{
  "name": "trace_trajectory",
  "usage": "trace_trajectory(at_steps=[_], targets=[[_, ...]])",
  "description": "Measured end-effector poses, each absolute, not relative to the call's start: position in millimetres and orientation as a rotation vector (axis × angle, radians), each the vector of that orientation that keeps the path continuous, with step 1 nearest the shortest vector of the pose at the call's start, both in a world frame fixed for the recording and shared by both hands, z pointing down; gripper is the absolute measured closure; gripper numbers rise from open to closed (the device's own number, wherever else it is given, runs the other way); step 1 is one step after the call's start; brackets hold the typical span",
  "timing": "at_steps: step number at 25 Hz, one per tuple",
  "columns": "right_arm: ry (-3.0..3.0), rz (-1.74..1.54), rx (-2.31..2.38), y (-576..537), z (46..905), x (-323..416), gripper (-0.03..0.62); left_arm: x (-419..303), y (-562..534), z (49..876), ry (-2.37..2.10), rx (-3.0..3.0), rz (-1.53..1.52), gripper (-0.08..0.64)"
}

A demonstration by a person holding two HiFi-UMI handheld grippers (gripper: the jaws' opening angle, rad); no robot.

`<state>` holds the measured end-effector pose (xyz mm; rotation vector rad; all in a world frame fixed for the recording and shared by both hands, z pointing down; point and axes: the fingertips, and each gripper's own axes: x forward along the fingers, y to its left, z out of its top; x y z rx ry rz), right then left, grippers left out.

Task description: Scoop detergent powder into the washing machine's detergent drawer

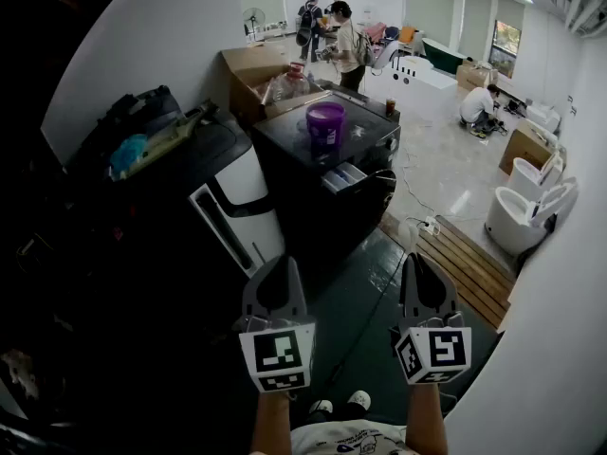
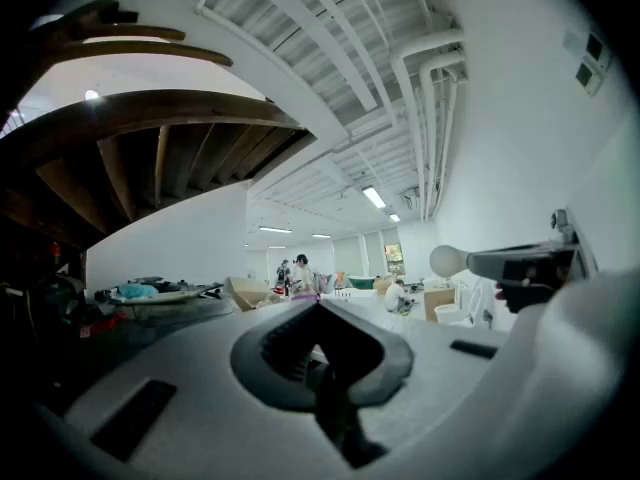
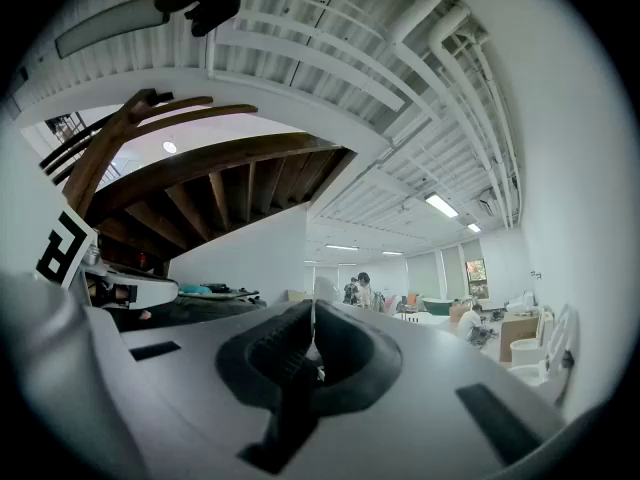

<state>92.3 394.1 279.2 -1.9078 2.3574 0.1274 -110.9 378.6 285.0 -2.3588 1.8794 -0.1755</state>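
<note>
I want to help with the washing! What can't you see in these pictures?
Inside the purple tub: head view, too far away to tell if there is powder.
The drawer on the washing machine: head view, too small to show compartments.
A scoop: none can be made out in any view.
Head view's left side: too dark to name things.

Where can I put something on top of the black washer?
On the black washer, the top is bare between the purple tub and the brown cup. The neighbouring machine on its left is crowded with a bag and clutter.
</note>
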Motion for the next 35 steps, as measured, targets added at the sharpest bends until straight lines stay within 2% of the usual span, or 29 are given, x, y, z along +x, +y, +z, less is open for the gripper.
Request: trace_trajectory(at_steps=[35], targets=[[2.375,-0.024,-1.807,347,306,153,0.572,-58,348,309,1.973,-2.322,-0.277,0.557]])
